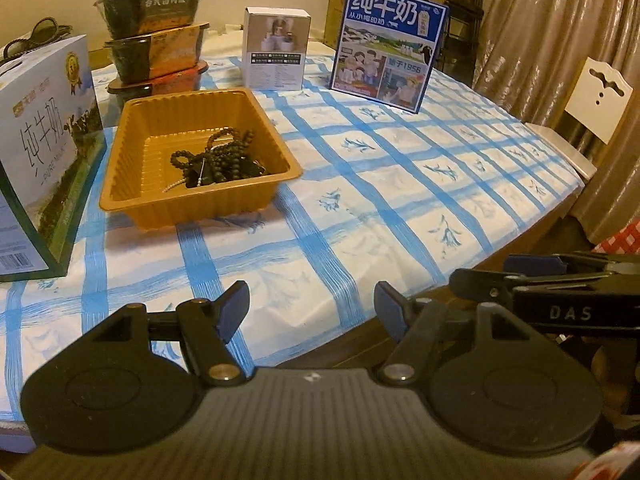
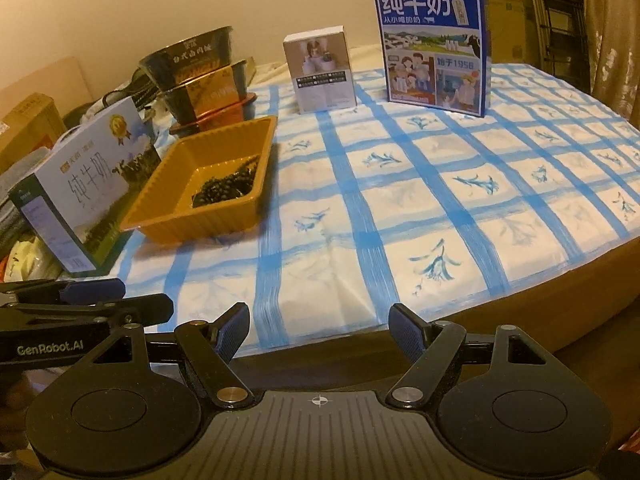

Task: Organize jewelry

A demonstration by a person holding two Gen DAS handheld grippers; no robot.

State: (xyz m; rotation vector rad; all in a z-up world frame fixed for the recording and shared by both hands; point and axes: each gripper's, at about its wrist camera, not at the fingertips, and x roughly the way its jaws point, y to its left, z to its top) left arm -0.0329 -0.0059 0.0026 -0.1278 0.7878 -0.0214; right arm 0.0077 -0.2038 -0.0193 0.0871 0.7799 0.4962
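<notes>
Nearest in each wrist view is that view's own claw: the left claw (image 1: 312,312) and the right claw (image 2: 319,330) both stand wide apart with nothing between their blue pads, hovering over the near edge of the counter (image 1: 360,184), which wears a blue-checked cloth. The right tool's arm reads "DAS" in the left view; the left tool's arm reads "GenRobot.AI" in the right view.

Farther in, toward 10 o'clock from the left claw, sits the orange tray (image 1: 132,184). In it lies the jewelry (image 1: 222,160): dark bead strings tangled together with a thin pale chain trailing out. It should handle as light, limp and slippery, apt to snag; a pinch on a single raised loop of beads looks safer than grabbing the heap, and the fine chain seems fragile.

At 9 o'clock stands a milk carton (image 1: 44,152) marked "纯牛奶" and "PURE MILK". Beyond the tray are stacked meal bowls (image 1: 154,36), their lettering too small to be sure of. At 12 o'clock is a small white box (image 1: 277,48), and at 1 o'clock a blue milk box (image 1: 388,44) reading "纯牛奶" and "1956".
</notes>
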